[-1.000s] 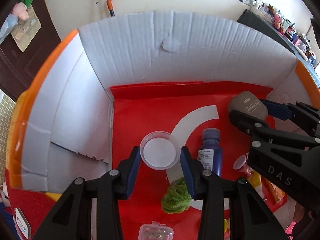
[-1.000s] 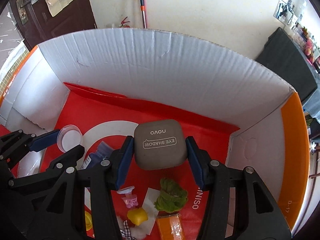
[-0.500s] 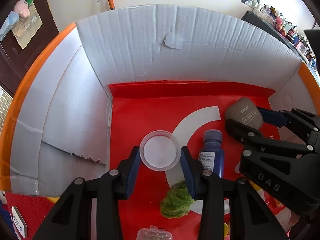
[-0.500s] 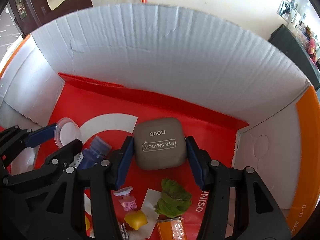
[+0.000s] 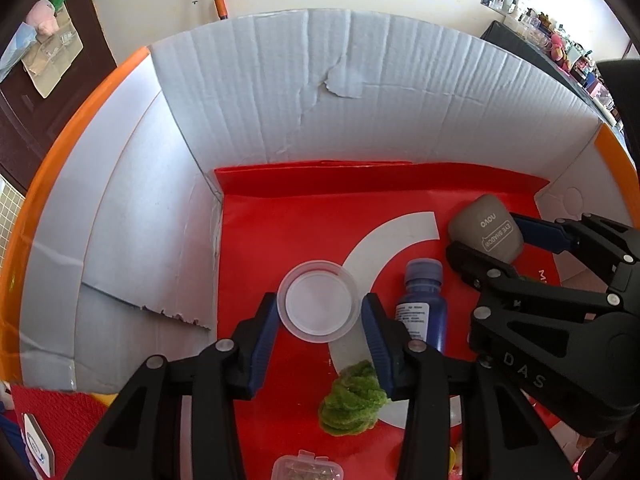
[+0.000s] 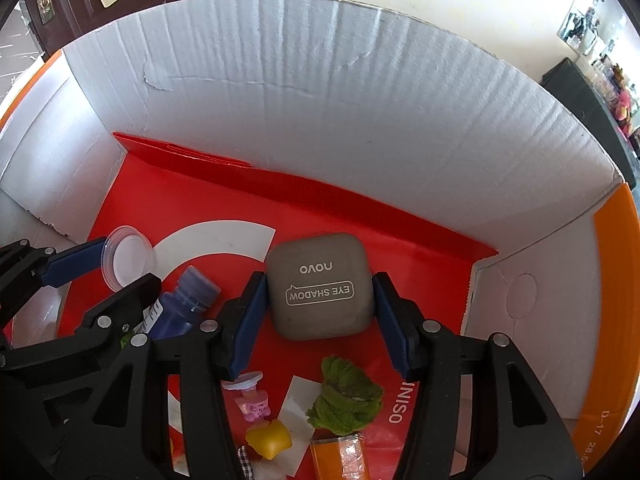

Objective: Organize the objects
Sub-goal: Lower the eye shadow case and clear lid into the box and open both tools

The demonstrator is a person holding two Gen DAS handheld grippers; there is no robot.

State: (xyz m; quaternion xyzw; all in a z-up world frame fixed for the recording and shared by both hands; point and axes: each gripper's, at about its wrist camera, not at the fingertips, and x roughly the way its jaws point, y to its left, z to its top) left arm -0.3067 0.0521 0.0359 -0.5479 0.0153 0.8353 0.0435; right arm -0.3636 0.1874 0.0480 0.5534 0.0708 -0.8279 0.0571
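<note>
The clear round lid (image 5: 318, 304) lies on the red floor of the cardboard box (image 5: 280, 92), between the blue pads of the left tongs (image 5: 320, 328). Those tongs are opening: a narrow gap shows at each pad, so the lid appears let go, not clamped. The grey eye-shadow case (image 6: 320, 292) sits on the same red floor toward the right wall, between the pads of the right tongs (image 6: 318, 320), which are opening too, with daylight on both sides of the case.

This looks like the release of both things inside the box. To do it well, let the pads part fully before lifting, then rise straight up so neither pad drags its thing sideways. The blue bottle (image 5: 422, 306) lies just beside the left tongs' right pad, so no sideways swing there.
</note>
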